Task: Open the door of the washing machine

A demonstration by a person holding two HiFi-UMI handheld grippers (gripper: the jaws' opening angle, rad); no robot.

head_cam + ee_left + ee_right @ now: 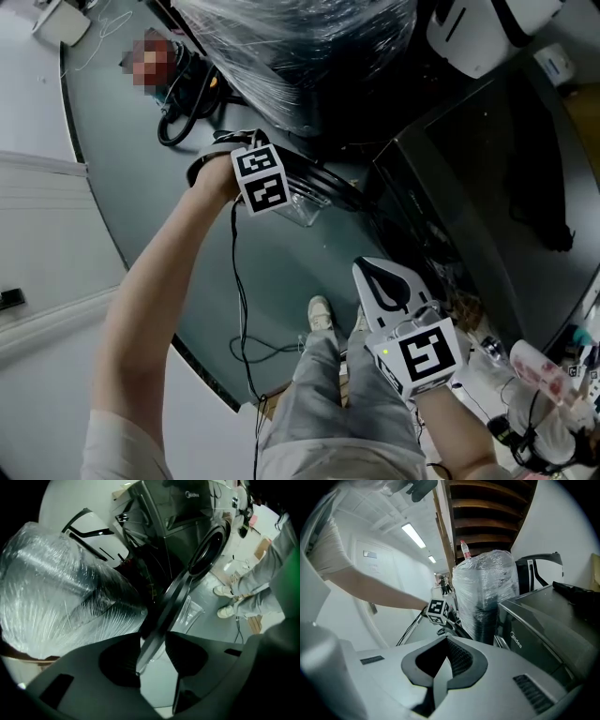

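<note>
Swinging the door [174,595] further wants a loose, guiding touch, I'd say. The left gripper [152,637] has its jaws apart around the door's rim, not clamped, so it should follow the hinge's arc rather than drag. That door stands well out from the washing machine [178,522]. The right gripper [446,639] hangs aside, jaws together, empty. The drum [212,550] is too dark to show any contents.

1. I see a plastic-wrapped bundle [300,47] standing on the grey floor [122,159].
2. Black cables [183,112] lie coiled beside it.
3. A red-capped bottle [463,550] shows at the bundle's top.
4. White shoes [321,314] rest on the floor below me.
</note>
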